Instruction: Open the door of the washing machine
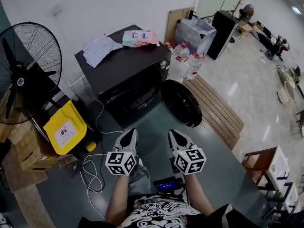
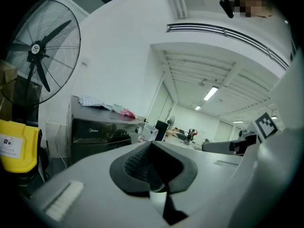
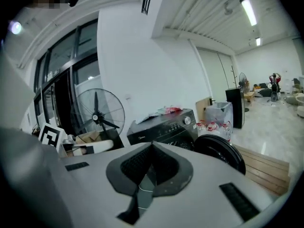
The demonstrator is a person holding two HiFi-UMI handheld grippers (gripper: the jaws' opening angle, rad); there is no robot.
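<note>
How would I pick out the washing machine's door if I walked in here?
Find the dark washing machine against the white wall, beside the big fan. Its door hangs open at the front corner farthest from the fan, a round black disc, unlike the clear water bottles behind it.

A big black floor fan [image 1: 23,72] stands by the white wall, with a yellow labelled panel [image 1: 65,127] leaning just beside its base. Large water bottles [image 1: 185,61] cluster beside a slatted wooden platform [image 1: 216,110]. A white cable [image 1: 91,171] loops across the floor [image 1: 223,175].
</note>
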